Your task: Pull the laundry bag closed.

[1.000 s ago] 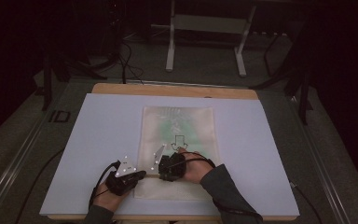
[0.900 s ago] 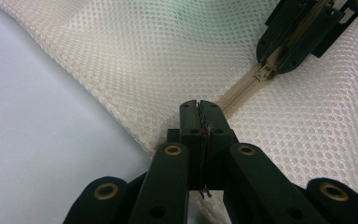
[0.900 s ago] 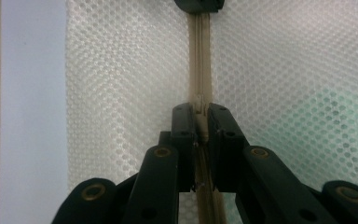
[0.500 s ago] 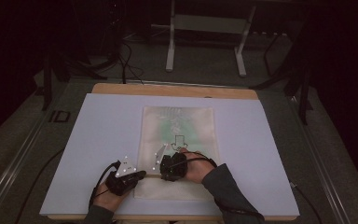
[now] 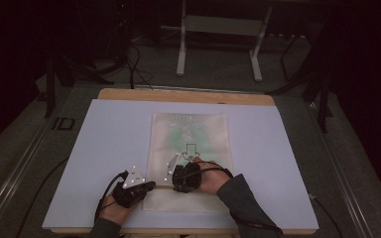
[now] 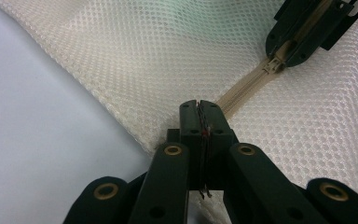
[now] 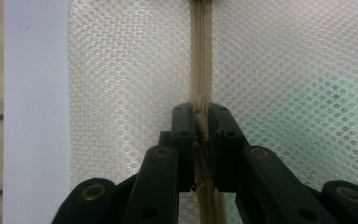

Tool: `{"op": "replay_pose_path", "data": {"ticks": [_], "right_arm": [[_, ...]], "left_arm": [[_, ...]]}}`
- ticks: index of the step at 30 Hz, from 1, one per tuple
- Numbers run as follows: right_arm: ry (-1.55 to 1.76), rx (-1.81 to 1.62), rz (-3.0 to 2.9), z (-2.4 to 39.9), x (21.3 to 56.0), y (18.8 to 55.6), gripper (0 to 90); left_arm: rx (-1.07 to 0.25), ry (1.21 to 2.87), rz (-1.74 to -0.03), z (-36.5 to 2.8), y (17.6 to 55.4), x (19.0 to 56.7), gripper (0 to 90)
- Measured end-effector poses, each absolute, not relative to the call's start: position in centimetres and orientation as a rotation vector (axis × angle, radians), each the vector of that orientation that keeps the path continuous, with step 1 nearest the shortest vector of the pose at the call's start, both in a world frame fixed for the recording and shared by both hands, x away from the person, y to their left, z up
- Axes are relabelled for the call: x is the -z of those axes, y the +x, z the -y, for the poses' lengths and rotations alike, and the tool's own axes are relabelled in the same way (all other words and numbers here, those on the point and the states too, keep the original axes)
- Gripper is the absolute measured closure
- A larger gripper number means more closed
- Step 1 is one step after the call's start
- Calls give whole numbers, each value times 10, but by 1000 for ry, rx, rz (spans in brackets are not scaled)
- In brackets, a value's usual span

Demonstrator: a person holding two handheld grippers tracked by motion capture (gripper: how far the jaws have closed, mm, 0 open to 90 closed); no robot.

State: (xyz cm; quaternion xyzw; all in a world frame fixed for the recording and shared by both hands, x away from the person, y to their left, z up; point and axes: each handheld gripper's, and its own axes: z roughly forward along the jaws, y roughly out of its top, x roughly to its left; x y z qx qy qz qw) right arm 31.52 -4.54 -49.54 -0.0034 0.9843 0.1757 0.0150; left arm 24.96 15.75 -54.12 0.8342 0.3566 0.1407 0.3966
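Left gripper view has the left gripper [image 6: 199,108] clamped on the mesh bag's [image 6: 168,60] edge at the zipper [image 6: 242,93] end. Right gripper [image 7: 201,113] is pinching the zipper pull [image 7: 199,103].

Seen from above the person's side, facing forward and down, the whole table [image 5: 104,148]. Two cameras riding the grippers look close along black jaws; all views share the mesh bag [image 5: 191,134] [image 6: 168,60] [image 7: 284,70].

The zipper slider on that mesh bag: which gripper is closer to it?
Right. The right gripper clamps the slider itself; the left gripper pinches the mesh bag at the zipper's end, farther along.
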Motion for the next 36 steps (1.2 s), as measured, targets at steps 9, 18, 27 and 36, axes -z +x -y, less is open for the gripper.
{"op": "replay_pose_path", "data": {"ticks": [9,18,27,36], "right_arm": [[8,-560,-3065,53,495,315,821],[15,-546,-3068,60,494,316,821],[17,-544,-3071,62,493,316,821],[28,-530,-3071,70,491,316,821]], "left_arm": [[-358,2115,-903,-157,249,541,883],[-357,2115,-903,-157,250,541,883],[-357,2115,-903,-158,250,541,883],[-359,2115,-903,-157,249,541,883]]}}
